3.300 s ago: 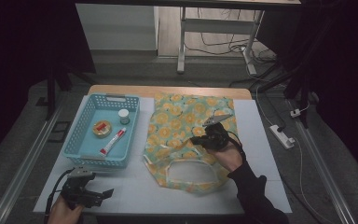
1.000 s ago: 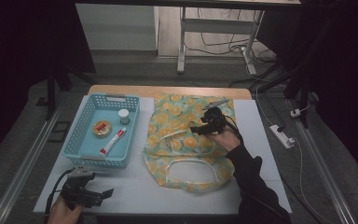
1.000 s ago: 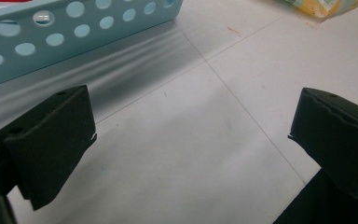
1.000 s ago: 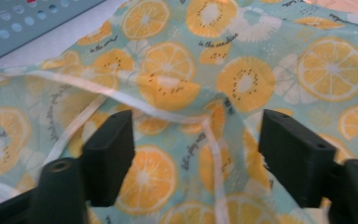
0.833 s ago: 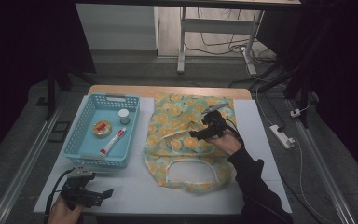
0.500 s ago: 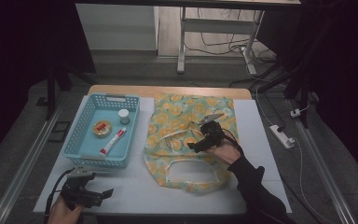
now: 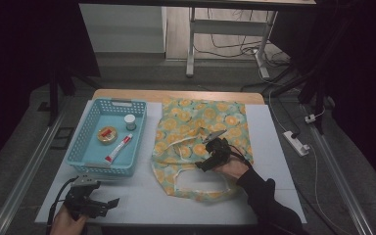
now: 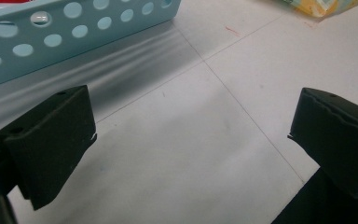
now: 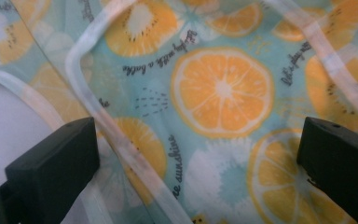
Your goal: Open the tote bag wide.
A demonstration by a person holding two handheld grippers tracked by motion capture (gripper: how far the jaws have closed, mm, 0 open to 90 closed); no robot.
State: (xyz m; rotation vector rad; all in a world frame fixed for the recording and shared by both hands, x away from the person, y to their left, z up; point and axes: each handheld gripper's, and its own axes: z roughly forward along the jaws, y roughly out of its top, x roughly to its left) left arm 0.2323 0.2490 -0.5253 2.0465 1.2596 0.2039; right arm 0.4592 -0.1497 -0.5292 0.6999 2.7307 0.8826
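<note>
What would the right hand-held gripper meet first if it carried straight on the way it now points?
Most likely the fruit-print bag: the right hand-held gripper, jaws wide open and empty, points down at its orange-slice fabric, with a white strap beside one jaw. Depth is unclear.

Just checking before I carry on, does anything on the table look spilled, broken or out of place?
Nothing stands out. The fruit-print bag lies flat, slightly rumpled, and the items sit inside the blue basket.

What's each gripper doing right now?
Left gripper: open, nothing held, over bare table.
Right gripper: open, jaws just opened, above the fruit-print bag, nothing gripped.
</note>
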